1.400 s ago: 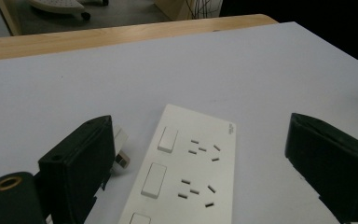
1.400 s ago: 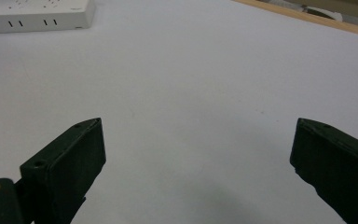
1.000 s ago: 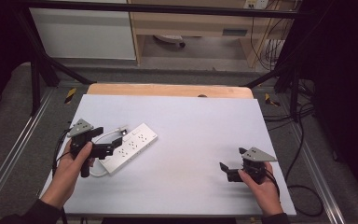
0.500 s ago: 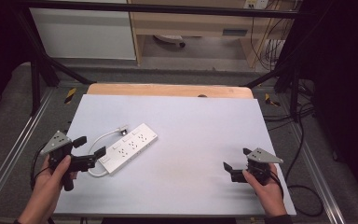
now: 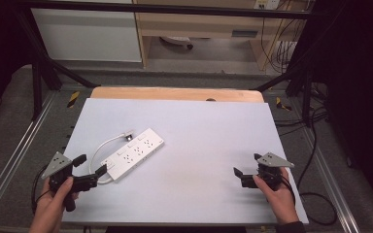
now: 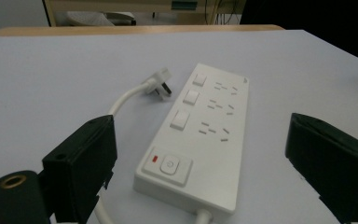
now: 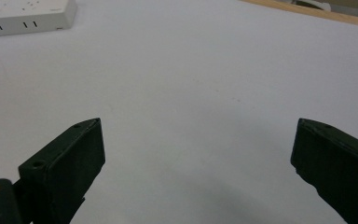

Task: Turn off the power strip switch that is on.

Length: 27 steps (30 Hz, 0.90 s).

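Note:
A white power strip (image 5: 133, 153) (image 6: 200, 135) lies on the pale table mat at the left, with its short white cable (image 5: 103, 145) looping round to a plug (image 5: 127, 136) (image 6: 161, 87) beside it. My left gripper (image 5: 90, 165) (image 6: 205, 163) stands open just short of the strip's switch end, holding nothing. My right gripper (image 5: 245, 164) (image 7: 200, 163) is open low at the right of the mat, jaws wide over bare surface, with a corner of the strip (image 7: 25, 16) far off.
The mat (image 5: 199, 131) lies on a wooden table whose far edge (image 5: 175, 93) shows. Metal frame rails (image 5: 17, 155) run along both sides, and cables (image 5: 315, 194) trail at the right. Shelving stands beyond the table.
My left gripper has pulled back from over the power strip toward the near left corner and now stands open. The right gripper drifted slightly nearer the front edge.

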Each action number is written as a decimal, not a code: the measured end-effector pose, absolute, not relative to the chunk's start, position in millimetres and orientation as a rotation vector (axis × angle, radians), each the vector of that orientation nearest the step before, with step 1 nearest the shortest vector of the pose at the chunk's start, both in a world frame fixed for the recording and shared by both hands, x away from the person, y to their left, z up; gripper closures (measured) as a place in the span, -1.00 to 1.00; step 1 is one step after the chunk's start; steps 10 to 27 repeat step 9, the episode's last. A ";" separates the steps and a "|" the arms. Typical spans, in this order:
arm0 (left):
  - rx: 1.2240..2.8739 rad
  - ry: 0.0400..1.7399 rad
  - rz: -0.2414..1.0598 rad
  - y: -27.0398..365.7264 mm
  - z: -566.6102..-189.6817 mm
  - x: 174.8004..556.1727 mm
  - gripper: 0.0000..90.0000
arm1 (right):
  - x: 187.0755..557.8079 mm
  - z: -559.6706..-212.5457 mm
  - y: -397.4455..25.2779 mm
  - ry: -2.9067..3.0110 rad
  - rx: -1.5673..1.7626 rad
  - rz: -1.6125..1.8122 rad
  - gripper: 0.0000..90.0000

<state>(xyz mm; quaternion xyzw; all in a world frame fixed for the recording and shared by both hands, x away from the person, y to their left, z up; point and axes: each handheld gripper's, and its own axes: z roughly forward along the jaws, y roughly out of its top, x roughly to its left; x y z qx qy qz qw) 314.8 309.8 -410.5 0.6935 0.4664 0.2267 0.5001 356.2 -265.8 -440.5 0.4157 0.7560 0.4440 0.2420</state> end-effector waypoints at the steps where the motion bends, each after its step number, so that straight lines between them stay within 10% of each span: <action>1: 1.690 1.130 0.545 309.0 -414.1 313.4 -0.80 | 356.9 -441.2 -265.5 2.069 1.141 1.206 -0.93; 27: 1.708 1.128 0.556 307.0 -421.5 305.7 -0.80 | 362.5 -450.9 -262.1 2.114 1.201 1.117 -0.92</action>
